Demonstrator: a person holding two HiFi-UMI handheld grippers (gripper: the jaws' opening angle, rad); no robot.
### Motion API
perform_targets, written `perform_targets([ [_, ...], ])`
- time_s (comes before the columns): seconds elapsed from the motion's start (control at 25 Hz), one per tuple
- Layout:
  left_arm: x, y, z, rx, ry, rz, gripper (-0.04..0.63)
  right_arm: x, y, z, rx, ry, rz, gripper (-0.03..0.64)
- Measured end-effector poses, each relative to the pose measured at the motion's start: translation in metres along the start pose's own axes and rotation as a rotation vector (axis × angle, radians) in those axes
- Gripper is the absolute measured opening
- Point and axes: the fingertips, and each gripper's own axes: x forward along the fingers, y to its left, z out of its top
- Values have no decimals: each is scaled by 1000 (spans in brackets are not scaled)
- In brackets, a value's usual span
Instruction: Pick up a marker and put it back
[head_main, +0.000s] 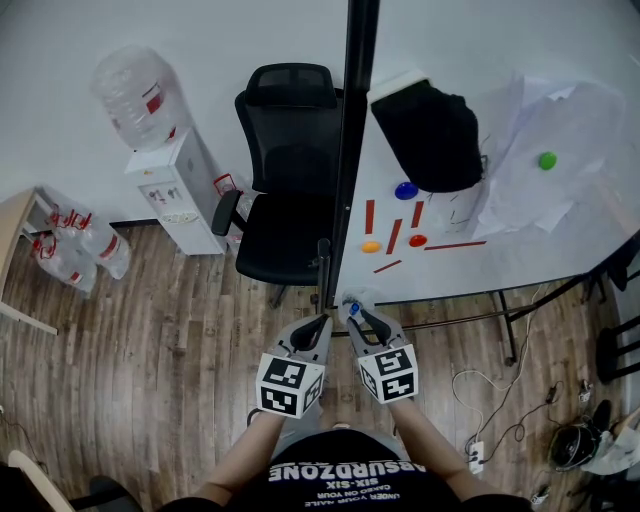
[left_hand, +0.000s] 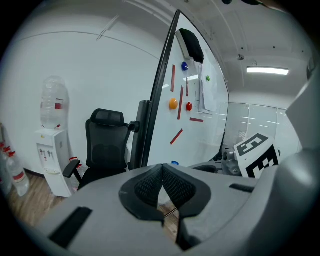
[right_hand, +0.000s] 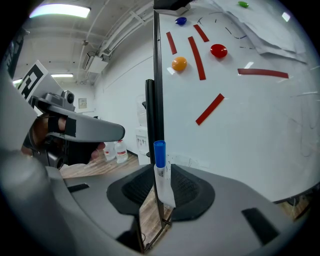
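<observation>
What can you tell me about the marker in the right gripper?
The marker is a slim pen with a white barrel and a blue cap, plastic by its look. It stands upright, cap up, between the black pads of the right gripper, which clamp its barrel from both sides. Beyond it stands the whiteboard; nothing else touches it.

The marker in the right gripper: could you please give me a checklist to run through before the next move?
1. Grip: the marker stands between the right gripper jaws, which close on its white barrel: ok.
2. Blue cap is on the marker: ok.
3. Marker stands upright, not tilted: ok.
4. Left gripper is empty, jaws together, beside the right one and off the marker: ok.
5. Whiteboard lies close ahead with nothing between: ok.
6. Spot to put the marker back: no tray or ledge shows: cannot tell.
</observation>
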Motion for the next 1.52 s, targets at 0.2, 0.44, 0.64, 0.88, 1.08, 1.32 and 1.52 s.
perform_targets([
  [0.2,-3,-4,-2,-1,1,4,8,-5,1,-2,2,-1,1,89],
  [0.44,-5,-12,-4,-1,-3,6,8,-15,0,-4,18,-12,0,87],
  [0.64,-7,-19,-5,0,-4,9,8,-26,0,-1,24,-34,1,87],
  [0.88,-11,-29,-6,1,-10,13,8,-41,4,4,20,-76,15,36],
  [1.08,-14,-37,-6,8,-14,17,8,-52,6,9,21,-116,24,2],
  [1.32,-16,-42,-3,15,-19,22,8,-65,8,22,39,-170,43,-2],
  [1.52,-17,-47,-1,21,-23,25,8,-74,9,31,80,-194,64,-2],
])
